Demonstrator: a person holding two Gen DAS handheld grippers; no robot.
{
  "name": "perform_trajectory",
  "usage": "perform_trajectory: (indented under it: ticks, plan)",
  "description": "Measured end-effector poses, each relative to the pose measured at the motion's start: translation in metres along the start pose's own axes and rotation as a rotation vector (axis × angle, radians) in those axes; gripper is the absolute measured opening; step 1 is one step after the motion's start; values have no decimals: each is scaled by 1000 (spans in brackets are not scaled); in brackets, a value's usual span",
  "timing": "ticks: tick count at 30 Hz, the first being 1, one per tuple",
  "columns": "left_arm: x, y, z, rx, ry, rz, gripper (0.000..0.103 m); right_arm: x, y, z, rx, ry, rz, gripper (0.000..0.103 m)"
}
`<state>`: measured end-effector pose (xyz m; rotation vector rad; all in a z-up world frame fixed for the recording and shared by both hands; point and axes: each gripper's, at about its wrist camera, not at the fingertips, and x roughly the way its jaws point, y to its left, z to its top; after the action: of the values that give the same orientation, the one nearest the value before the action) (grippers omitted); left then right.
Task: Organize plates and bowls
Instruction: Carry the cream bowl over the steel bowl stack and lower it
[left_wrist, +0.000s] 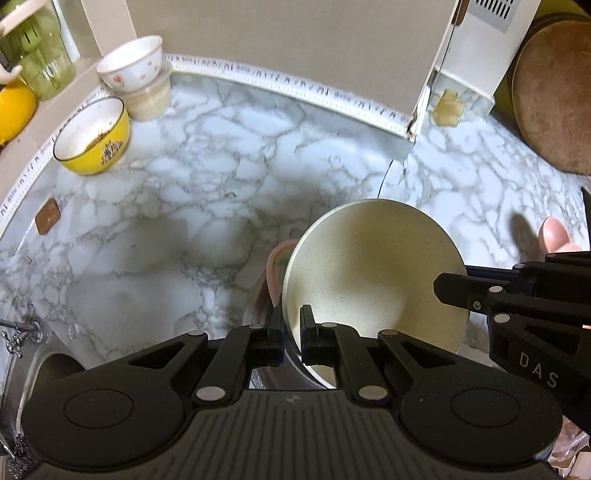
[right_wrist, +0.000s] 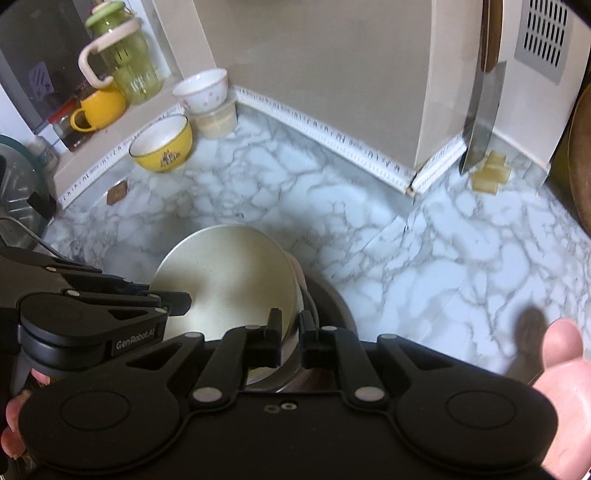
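A cream speckled bowl (left_wrist: 373, 273) is held tilted above a stack of darker dishes (left_wrist: 275, 266) at the counter's near edge. My left gripper (left_wrist: 291, 328) is shut on the bowl's left rim. My right gripper (right_wrist: 291, 332) is shut on the bowl's right rim (right_wrist: 295, 291); the bowl also shows in the right wrist view (right_wrist: 225, 280). The right gripper also shows in the left wrist view (left_wrist: 454, 291), and the left one in the right wrist view (right_wrist: 181, 299). A pink-rimmed dish (right_wrist: 301, 280) and a dark pot or bowl (right_wrist: 336, 306) lie under the cream bowl, mostly hidden.
A yellow bowl (left_wrist: 94, 140) stands at the back left of the marble counter (left_wrist: 207, 184). A white bowl (left_wrist: 131, 62) sits on a tub (left_wrist: 147, 98) behind it. A green jar (right_wrist: 122, 59) and yellow mug (right_wrist: 99, 107) sit on the ledge. A cleaver (right_wrist: 482, 122) hangs right. A sink (left_wrist: 33, 369) lies near left.
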<state>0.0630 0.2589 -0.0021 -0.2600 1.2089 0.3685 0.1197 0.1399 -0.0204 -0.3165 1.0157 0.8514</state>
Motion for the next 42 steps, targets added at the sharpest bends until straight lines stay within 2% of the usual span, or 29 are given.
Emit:
perform_trajectory:
  ticks: [29, 42]
  plan:
    - [31, -9, -1, 113, 49, 82, 6, 31, 4, -11, -3, 98, -10, 12]
    - [32, 4, -4, 61, 27, 16, 7, 30, 0, -10, 13, 91, 34, 20]
